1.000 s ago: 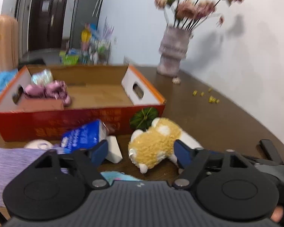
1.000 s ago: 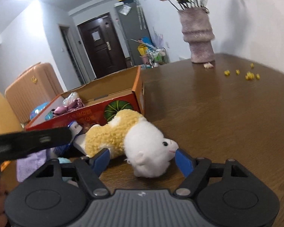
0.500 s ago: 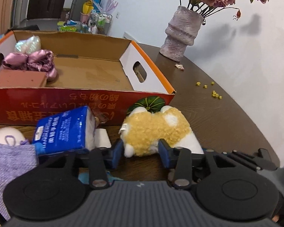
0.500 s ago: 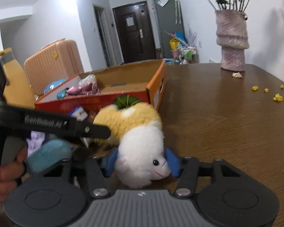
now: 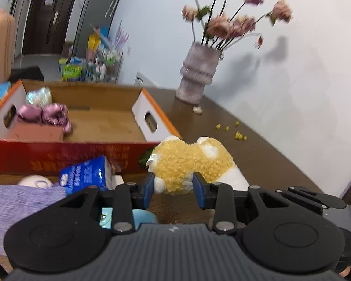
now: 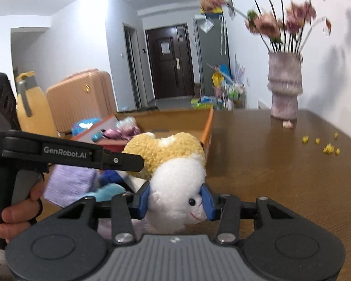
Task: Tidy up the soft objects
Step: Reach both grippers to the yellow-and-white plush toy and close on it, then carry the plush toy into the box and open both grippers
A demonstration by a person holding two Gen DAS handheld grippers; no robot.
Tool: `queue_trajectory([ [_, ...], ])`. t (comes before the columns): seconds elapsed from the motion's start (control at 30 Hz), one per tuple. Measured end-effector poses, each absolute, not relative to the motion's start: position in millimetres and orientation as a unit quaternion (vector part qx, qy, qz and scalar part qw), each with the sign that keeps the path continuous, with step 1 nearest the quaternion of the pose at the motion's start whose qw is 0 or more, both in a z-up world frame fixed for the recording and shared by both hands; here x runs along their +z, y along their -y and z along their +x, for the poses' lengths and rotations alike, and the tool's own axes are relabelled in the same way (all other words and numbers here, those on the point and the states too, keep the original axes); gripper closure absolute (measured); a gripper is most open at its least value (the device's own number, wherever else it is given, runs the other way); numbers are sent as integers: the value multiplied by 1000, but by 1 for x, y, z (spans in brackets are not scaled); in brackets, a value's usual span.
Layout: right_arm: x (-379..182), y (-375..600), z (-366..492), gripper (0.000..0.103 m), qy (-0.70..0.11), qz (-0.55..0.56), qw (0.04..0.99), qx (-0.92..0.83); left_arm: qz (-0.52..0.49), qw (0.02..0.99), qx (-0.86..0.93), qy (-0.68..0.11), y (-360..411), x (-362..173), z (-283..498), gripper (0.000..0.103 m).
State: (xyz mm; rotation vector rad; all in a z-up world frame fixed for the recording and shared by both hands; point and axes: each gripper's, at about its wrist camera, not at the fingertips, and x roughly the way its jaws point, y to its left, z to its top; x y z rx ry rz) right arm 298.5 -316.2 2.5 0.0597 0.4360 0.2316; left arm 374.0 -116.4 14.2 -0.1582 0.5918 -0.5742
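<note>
A plush toy [image 5: 194, 164] with a curly yellow body and a white head [image 6: 175, 180] is held between both grippers, just in front of the near right corner of the cardboard box [image 5: 70, 149]. My left gripper [image 5: 173, 187] is closing, and its blue pads press into the yellow rear end. My right gripper [image 6: 175, 199] is closing too, its pads squeezing the white head on both sides. In the right wrist view, the left gripper's finger [image 6: 119, 161] reaches in from the left against the yellow body.
The box [image 6: 207, 131] holds pink satin pieces [image 5: 44, 114] at its left end. In front of it lie a blue tissue pack [image 5: 84, 174], a purple cloth [image 5: 18, 201] and a blue soft thing [image 5: 142, 215]. A vase [image 5: 197, 77] of flowers and yellow crumbs [image 5: 238, 135] are at the right.
Both grippers went from open around the plush toy to closed on it, left on the yellow rear, right on the white head. Both have since risen a little with the toy.
</note>
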Motion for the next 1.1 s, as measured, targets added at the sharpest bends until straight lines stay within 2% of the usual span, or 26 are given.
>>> queue_trajectory([
  [0.2,21,301,306,58,-201,34,972,115,-90,912,-285,-280,99,35,385,67],
  [0.43,43,293,405,58,-221,60,968,103,-92,908,-278,-301,90,55,490,67],
  [0.73,20,275,565,58,-296,52,953,41,-99,891,-249,-366,95,7,649,67],
  [1.0,-9,261,592,56,-323,-23,946,-4,-103,880,-246,-392,107,-20,676,67],
  [1.1,-9,260,591,51,-328,-28,944,-13,-95,885,-243,-385,113,-18,673,61],
])
